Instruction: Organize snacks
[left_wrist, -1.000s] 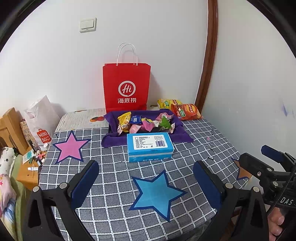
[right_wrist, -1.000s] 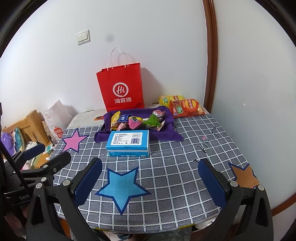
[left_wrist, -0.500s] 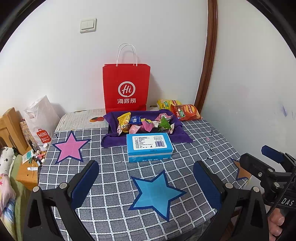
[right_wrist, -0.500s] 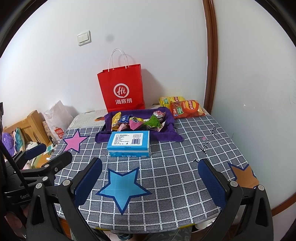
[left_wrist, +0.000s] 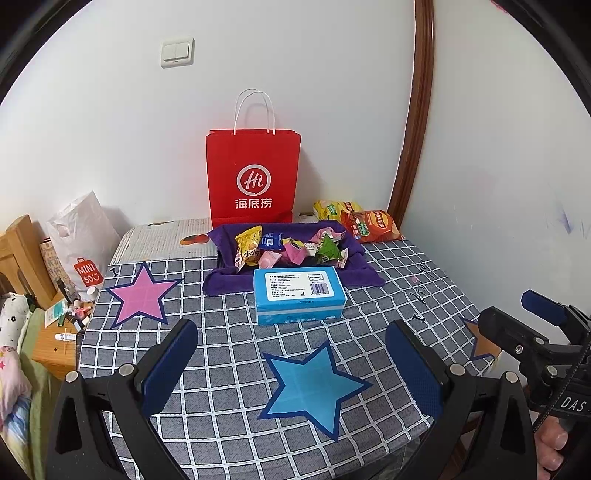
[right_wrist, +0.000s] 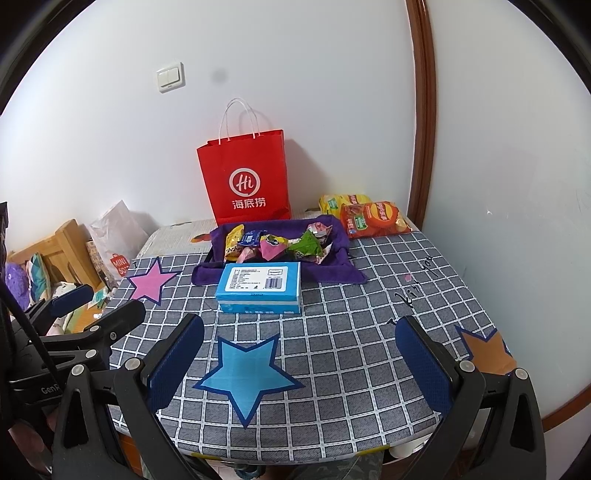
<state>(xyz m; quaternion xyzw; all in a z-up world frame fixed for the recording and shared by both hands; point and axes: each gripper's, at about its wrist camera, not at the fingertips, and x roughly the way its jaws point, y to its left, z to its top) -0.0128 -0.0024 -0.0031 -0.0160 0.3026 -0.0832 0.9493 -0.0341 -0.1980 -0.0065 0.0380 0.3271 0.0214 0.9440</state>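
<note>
Several small snack packets lie in a tray lined with a purple cloth at the back of the checked table. A red paper bag stands upright behind it against the wall. Two crisp bags, one yellow and one orange, lie to the right of the tray. My left gripper is open and empty over the table's front edge. My right gripper is open and empty to its right, also near the front edge.
A blue tissue box sits just in front of the tray. Star stickers mark the cloth: pink, blue and orange. A white Miniso bag and a wooden bedside unit stand left of the table.
Both grippers have drifted slightly forward, so the table contents sit marginally closer. Jaws remain open and nothing on the table has moved.
</note>
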